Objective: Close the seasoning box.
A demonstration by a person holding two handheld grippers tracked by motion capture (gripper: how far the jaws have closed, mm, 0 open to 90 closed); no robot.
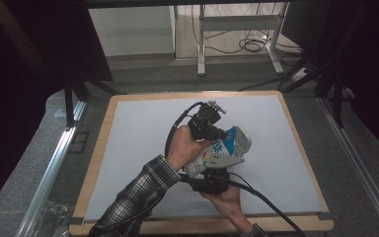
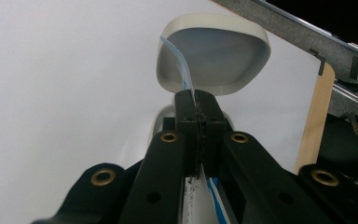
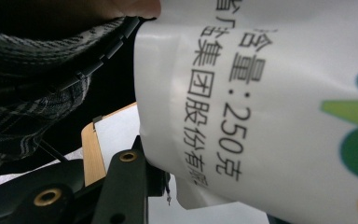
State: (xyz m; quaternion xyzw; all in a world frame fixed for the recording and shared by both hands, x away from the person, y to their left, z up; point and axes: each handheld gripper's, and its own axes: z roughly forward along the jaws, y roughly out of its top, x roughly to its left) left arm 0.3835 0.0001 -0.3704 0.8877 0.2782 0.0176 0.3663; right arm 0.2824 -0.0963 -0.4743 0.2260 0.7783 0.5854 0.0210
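**Pouch tilted over the bowl, both grippers holding it**

I have the pouch (image 1: 220,149) lifted off the table (image 1: 143,128), held between my two hands just right of the table's middle. My left gripper (image 2: 196,100) is clenched tight on the thin top edge of the pouch; in its own view the film runs up between the closed jaws and out toward the bowl (image 2: 213,53). My right gripper (image 1: 212,180) grasps the body of the pouch from below: in its view the white printed film fills the space above the one jaw I can see, and the jaws stand part-way apart around its bulk. The bowl sits on the table just past the pouch's upper end, and I cannot see anything inside it.

My read is that I am about to open or pour the pouch over the bowl. The risks from here:

- The left grip is on a narrow strip of slick film. A sharp pull could let it slide out, or tear unevenly.
- The right jaws hold a soft, shifting body. Squeezing harder could push the contents out suddenly.
- The bowl is light and unheld. The pouch or a jaw brushing its rim could shove or tip it.
- I cannot tell where the mouth points, so contents may miss the bowl.
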